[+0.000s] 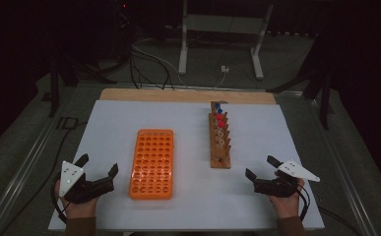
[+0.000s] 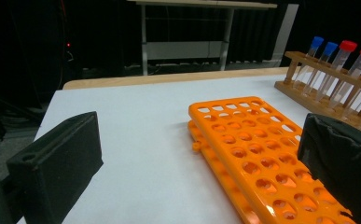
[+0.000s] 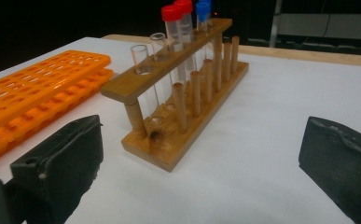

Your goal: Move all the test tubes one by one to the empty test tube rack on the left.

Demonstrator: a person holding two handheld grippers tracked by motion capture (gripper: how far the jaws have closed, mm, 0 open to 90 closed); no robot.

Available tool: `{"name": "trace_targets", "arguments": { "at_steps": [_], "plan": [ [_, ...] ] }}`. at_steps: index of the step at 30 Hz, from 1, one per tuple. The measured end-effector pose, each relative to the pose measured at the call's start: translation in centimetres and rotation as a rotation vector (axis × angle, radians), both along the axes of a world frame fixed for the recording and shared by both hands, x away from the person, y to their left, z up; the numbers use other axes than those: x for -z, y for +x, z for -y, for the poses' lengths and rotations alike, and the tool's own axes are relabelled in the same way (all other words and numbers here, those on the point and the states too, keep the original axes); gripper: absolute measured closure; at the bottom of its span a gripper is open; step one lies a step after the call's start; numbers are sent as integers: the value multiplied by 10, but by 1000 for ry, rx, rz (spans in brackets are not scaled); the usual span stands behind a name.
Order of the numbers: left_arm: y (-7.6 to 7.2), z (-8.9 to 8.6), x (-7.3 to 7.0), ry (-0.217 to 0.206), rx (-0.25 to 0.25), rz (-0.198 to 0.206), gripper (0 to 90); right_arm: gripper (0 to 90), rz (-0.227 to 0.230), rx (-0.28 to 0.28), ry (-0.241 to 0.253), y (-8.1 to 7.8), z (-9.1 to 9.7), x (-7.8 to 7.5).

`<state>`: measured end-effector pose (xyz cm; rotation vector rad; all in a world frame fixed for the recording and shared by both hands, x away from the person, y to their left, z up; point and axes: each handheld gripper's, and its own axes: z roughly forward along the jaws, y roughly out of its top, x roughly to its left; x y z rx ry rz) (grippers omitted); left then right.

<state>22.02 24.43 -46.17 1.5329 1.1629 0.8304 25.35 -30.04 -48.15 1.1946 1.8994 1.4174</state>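
While the orange tube rack (image 1: pixel 151 163) lies flat on the white counter (image 1: pixel 188 123) just right of the left hand-held gripper (image 1: pixel 99 165), the wooden test-tube rack (image 1: pixel 220 142) stands nearer the right hand-held gripper (image 1: pixel 261 166), bearing red-capped tubes (image 1: pixel 220 119), blue-capped tubes (image 1: pixel 218 107) and two uncapped ones. Both hand-held grippers rest released near the counter's front edge, jaws spread wide and grasping nothing.
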Motion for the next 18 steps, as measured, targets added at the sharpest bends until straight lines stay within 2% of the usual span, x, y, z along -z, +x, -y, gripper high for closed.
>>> {"name": "trace_targets", "arguments": {
  "at_steps": [5, 9, 18],
  "plan": [
    [-1, 0, 0, -1, -8, 3, 5, 3, -1, -2, -5, 1, 0, 0],
    [0, -2, 2, -12, -16, -3, 5, 3, -17, 1, 19, 3, 3, -4],
    [1, -1, 2, -10, -16, -3, 5, 3, -32, -23, -12, 16, -5, -21]
  ]
}}
